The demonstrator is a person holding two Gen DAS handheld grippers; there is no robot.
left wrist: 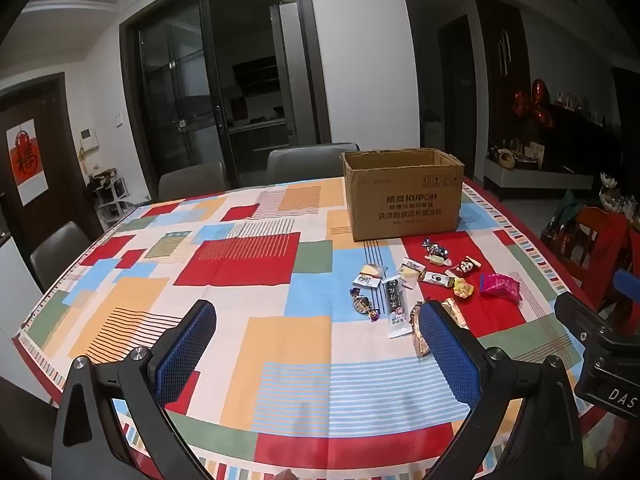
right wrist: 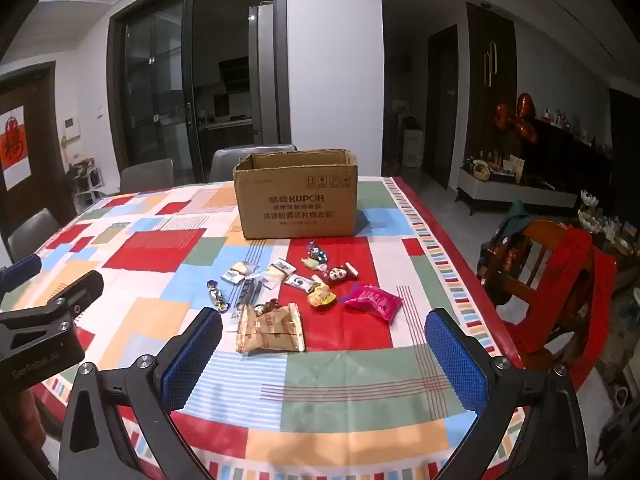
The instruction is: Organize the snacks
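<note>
Cardboard box (right wrist: 296, 196) stands at upper centre, snacks (right wrist: 312, 280) scattered below it — beyond both tools. Left gripper (left wrist: 320, 344) and right gripper (right wrist: 324, 344) gape wide, holding nothing — a gold packet (right wrist: 272, 328) lies just ahead of the right one.

Box (right wrist: 296, 204) front reads "KUPOH" in Latin letters, Chinese characters before it and two more Chinese lines beneath, too blurred to transcribe. Small handling symbols sit above the brand, toward the box's upper right. Left of the box, on the door, a poster (left wrist: 27, 160) carries one large red Chinese character. Nearer than the box, a long black-and-white packet (left wrist: 394, 304) has vertical Chinese print, unreadable. The right gripper body (left wrist: 608, 360) shows "DAS", cut off at the frame edge. The left gripper body (right wrist: 40, 344) shows "GenRobot.AI".
</note>
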